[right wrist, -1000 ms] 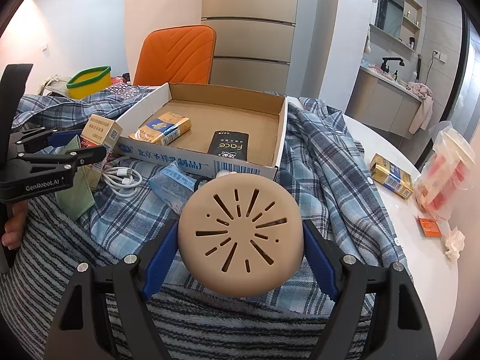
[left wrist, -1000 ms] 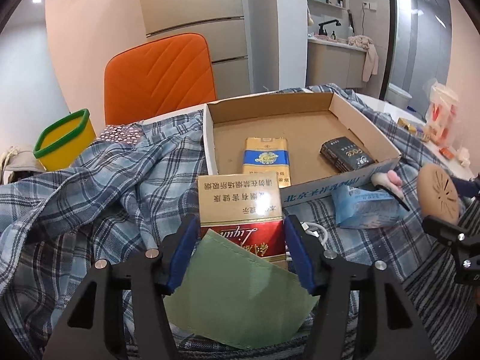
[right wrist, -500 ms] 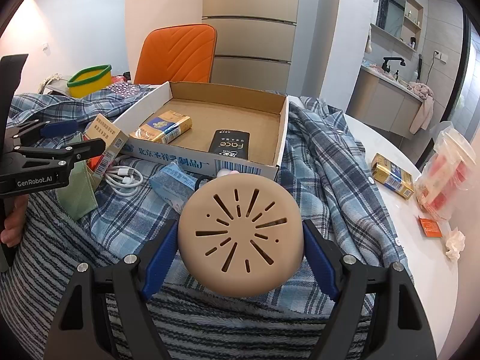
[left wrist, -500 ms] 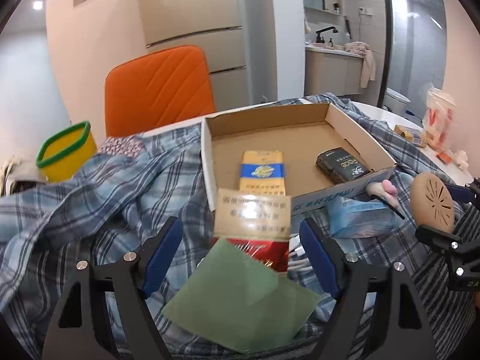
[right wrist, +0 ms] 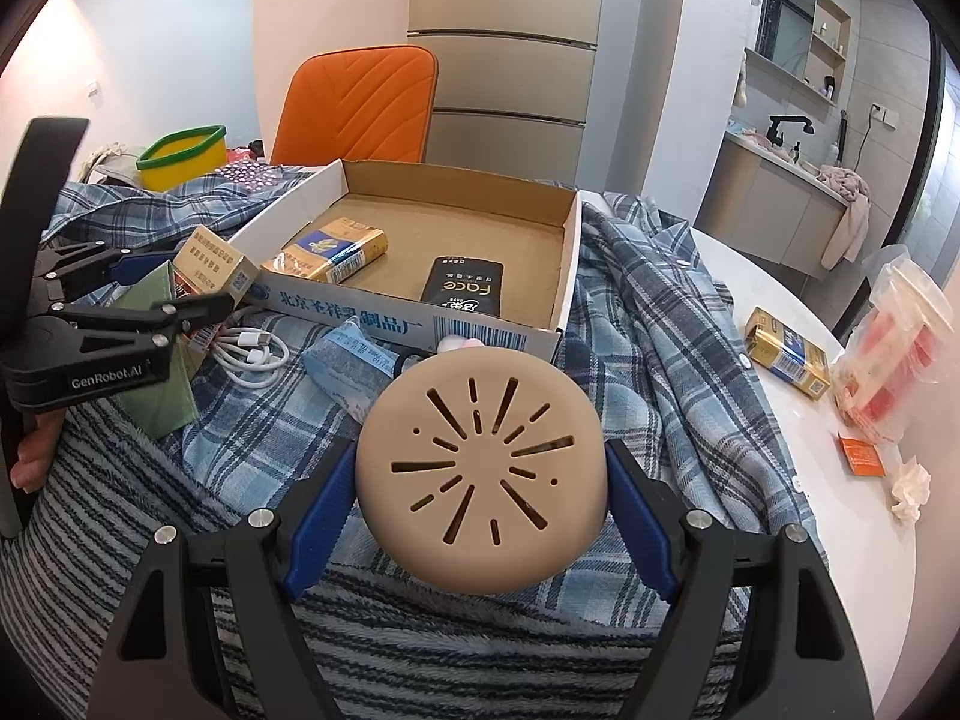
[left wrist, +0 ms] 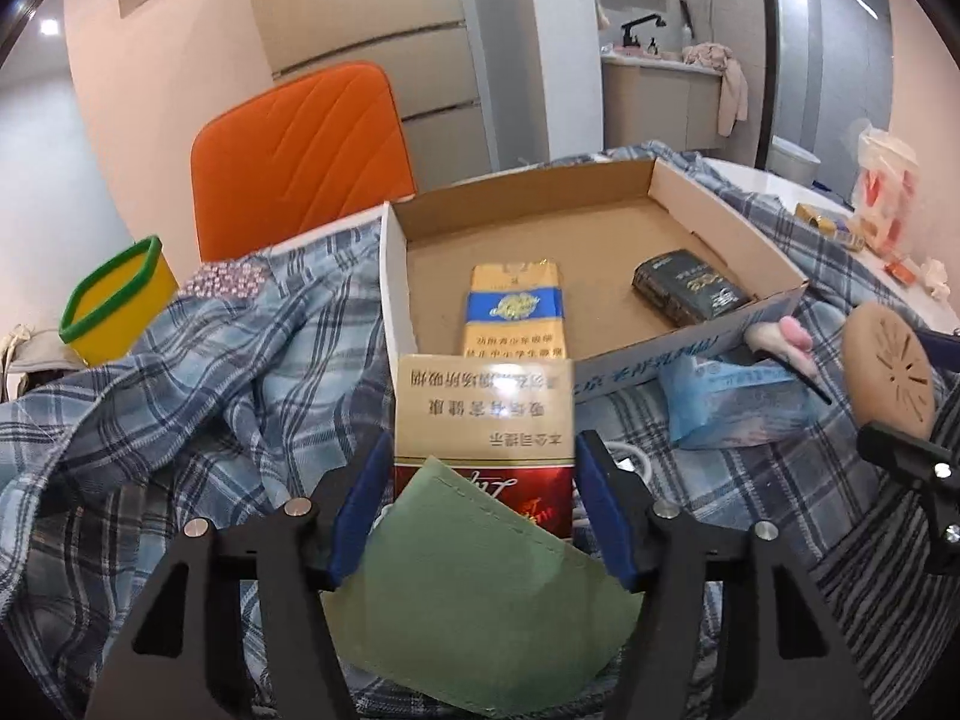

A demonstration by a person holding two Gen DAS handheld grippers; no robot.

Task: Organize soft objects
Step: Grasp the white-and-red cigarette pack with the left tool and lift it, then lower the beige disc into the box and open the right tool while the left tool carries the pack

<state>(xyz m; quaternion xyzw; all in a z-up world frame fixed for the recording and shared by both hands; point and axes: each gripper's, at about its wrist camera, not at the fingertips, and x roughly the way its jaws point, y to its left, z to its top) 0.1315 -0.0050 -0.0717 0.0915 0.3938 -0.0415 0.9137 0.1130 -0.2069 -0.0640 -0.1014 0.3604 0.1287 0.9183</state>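
The left gripper (left wrist: 483, 501), whose jaws have just closed onto the red-and-gold carton (left wrist: 483, 414) near the cardboard tray (left wrist: 393, 276), could drop it if the grip slips, while the right gripper (right wrist: 477, 501) clamps the tan perforated dome (right wrist: 480, 474).

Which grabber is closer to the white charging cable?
Left. The left gripper holds the red-and-gold pack right beside the white cable. The right gripper, clamping the tan perforated dome, sits farther off.
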